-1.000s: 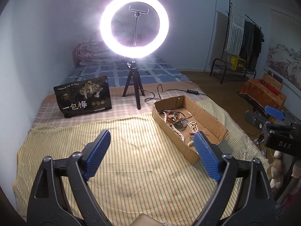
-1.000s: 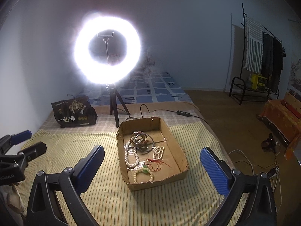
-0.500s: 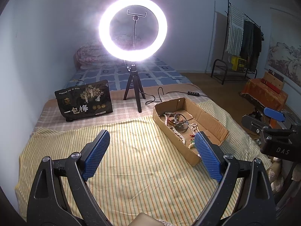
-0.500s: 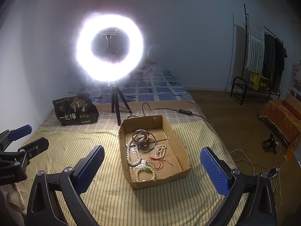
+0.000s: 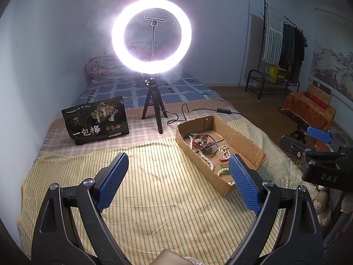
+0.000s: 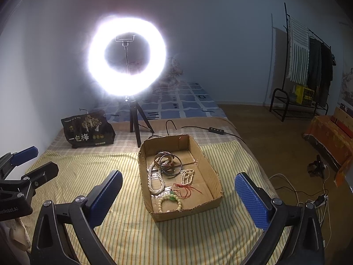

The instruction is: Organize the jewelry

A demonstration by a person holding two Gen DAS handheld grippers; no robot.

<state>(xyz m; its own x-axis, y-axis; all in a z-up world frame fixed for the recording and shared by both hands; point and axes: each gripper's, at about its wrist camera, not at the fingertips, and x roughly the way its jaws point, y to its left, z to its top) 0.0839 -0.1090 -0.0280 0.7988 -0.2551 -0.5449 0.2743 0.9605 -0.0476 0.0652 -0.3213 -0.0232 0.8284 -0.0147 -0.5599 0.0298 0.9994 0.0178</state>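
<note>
— While both cameras look down the bed, what fills most of the view?

— A yellow striped bedsheet [image 5: 154, 198], wrinkled cloth, with a lit ring light [image 5: 151, 35] on a small black tripod at the far end. Left of the tripod stands a glossy black bag [image 5: 96, 120] with gold trees and white characters reading "一包梅".

— Any other writing?

— "DAS" shows on the black body of the right gripper [image 6: 177, 197] at the right edge of the left view. Letters on the left gripper [image 5: 177, 182] in the right view are cut off, perhaps "Robot.AI".

— And the jewelry?

— It lies in a shallow cardboard box [image 6: 211, 167] with torn edges, right of centre on the sheet: a white pearl necklace [image 6: 154, 182], dark round bangles [image 6: 168, 164], a red cord [image 6: 187, 187], and at the near end a pale bead bracelet [image 6: 169, 203] with a green bead.

— The tongs?

— Both spread wide with nothing between the ribbed blue pads, hanging above the sheet near the box.

— Changed since a second ago?

— Hardly; the box sits slightly nearer in the right view, and the right gripper has shifted a little in the left view.
</note>
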